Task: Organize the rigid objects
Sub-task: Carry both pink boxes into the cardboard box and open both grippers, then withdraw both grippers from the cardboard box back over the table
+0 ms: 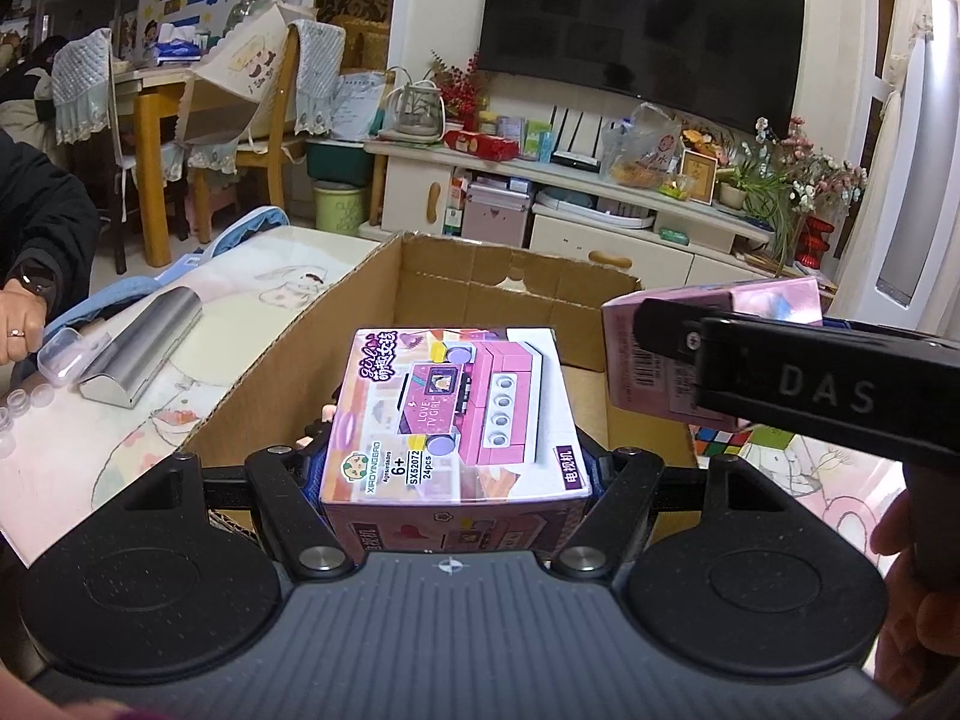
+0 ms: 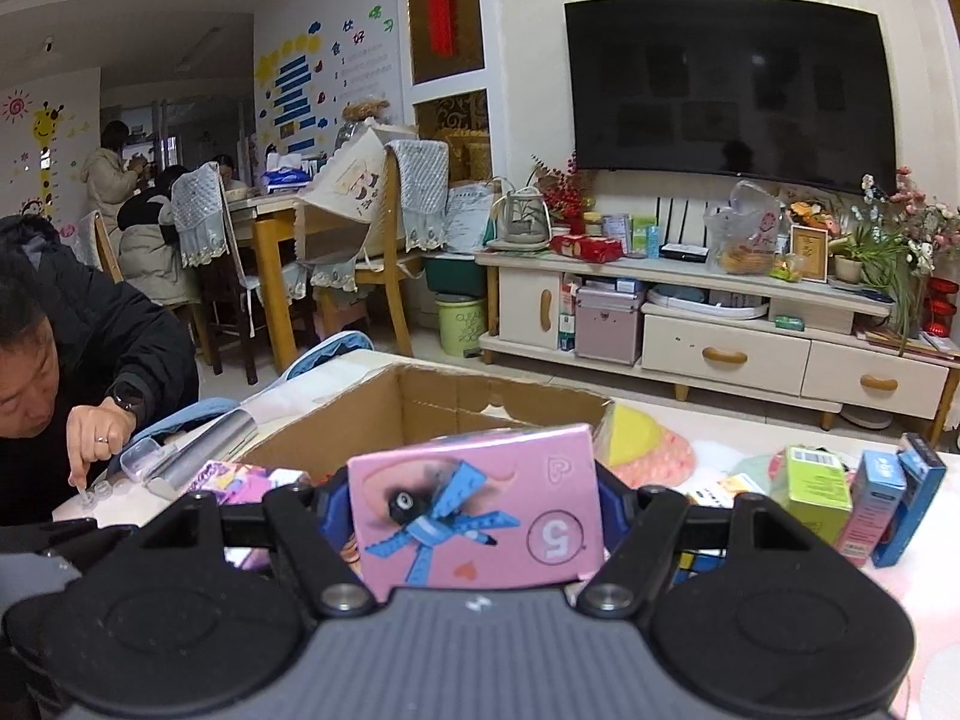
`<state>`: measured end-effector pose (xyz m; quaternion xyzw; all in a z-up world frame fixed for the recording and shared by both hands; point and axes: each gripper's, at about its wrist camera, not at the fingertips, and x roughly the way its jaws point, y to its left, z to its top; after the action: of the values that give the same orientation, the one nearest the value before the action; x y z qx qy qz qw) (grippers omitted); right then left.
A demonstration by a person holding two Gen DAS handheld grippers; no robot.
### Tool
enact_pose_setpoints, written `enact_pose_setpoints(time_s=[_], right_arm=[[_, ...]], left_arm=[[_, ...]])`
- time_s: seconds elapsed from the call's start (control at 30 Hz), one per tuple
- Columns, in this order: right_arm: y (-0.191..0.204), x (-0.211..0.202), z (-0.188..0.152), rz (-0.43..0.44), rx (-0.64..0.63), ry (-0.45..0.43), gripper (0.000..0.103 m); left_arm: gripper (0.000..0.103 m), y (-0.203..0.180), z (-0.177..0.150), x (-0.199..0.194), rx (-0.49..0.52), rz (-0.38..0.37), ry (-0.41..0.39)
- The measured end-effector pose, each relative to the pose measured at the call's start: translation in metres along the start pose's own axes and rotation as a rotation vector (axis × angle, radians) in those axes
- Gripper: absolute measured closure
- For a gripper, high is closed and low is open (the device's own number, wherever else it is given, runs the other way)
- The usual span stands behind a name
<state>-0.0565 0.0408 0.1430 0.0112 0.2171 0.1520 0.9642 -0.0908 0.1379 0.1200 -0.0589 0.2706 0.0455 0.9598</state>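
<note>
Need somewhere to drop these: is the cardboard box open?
Open: the cardboard box has its flaps up and its inner walls are visible in both views.

Pink TV-set toy box [image 1: 453, 414] held flat over cardboard box [image 1: 360, 294], pink dragonfly box [image 2: 474, 513] held upright

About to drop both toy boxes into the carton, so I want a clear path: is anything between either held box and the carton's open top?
Nothing visible blocks either. The TV-set box in the left tool hangs over the open cardboard carton; the pink box in the right tool is just short of its rim.

Each held box hides the cardboard box [image 1: 468, 282] floor behind it.
</note>
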Motion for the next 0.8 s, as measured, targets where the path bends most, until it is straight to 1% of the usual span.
enact_pose_setpoints(time_s=[0.17,0.33,0.37,0.43,0.6,0.67,0.8], right_arm=[[0.004,0.01,0.0,-0.001,-0.002,0.018,0.03],[0.009,0.016,-0.001,-0.003,-0.009,0.032,0.029],[0.009,0.017,-0.001,-0.001,-0.011,0.036,0.029],[0.009,0.019,-0.001,0.003,-0.009,0.043,0.029],[0.009,0.016,-0.001,-0.007,0.0,0.035,0.029],[0.009,0.015,0.001,-0.015,-0.003,0.024,0.025],[0.009,0.009,0.002,-0.049,-0.014,-0.005,0.02]], left_arm=[[0.014,0.001,0.002,0.002,0.002,0.005,0.014],[0.013,0.001,0.003,0.0,0.007,0.018,0.009],[0.013,0.001,0.003,0.0,0.008,0.02,0.007],[0.005,0.002,0.004,-0.001,0.006,0.021,0.002],[0.002,0.002,0.004,-0.002,0.013,0.029,-0.008],[0.001,0.002,0.004,-0.003,0.01,0.03,-0.012],[0.0,0.002,0.004,-0.003,0.022,0.041,-0.025]])
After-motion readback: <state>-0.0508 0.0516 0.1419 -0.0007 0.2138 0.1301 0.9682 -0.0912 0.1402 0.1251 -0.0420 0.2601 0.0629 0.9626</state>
